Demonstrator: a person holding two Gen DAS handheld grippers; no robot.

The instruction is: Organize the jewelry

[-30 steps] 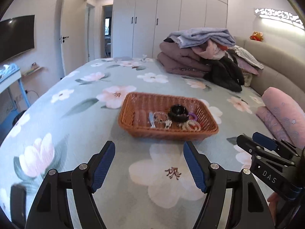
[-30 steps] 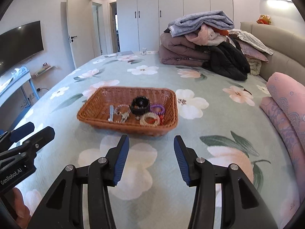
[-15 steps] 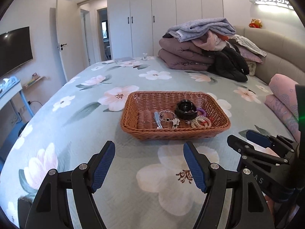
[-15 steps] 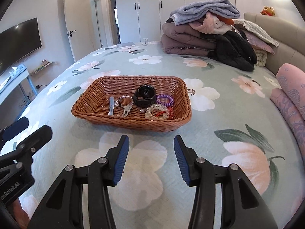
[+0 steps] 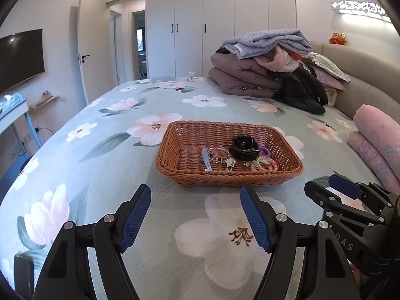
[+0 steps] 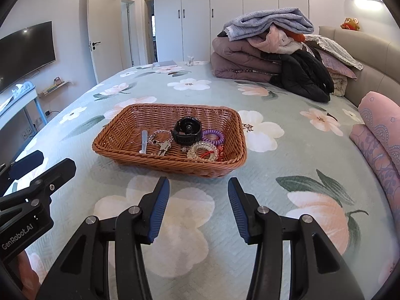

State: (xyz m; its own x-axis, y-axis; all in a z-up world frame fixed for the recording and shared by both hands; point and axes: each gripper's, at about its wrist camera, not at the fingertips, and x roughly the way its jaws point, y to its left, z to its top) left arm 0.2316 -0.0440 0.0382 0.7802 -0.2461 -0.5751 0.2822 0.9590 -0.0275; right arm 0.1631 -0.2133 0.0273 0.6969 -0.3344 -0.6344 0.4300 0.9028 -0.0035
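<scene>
Since both tongs, left tongs (image 5: 195,213) and right tongs (image 6: 198,207), hang released and empty short of the basket (image 6: 140,158), judged handling: black watch (image 6: 187,131) stiff, grab its band; bead bracelet (image 6: 202,150) slippery.

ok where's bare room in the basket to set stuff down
The basket's left half and back strip are bare weave. Crowded: the front right, where the watch, purple coil and bead bracelet bunch together. Bedspread before the basket is bare.

Wicker basket (image 6: 130,127) sits mid-bed (image 6: 287,170); inside, watch (image 6: 187,131) behind the bracelets (image 6: 202,151), hair clip (image 6: 144,141) left; folded quilts (image 6: 245,62) piled behind.
</scene>
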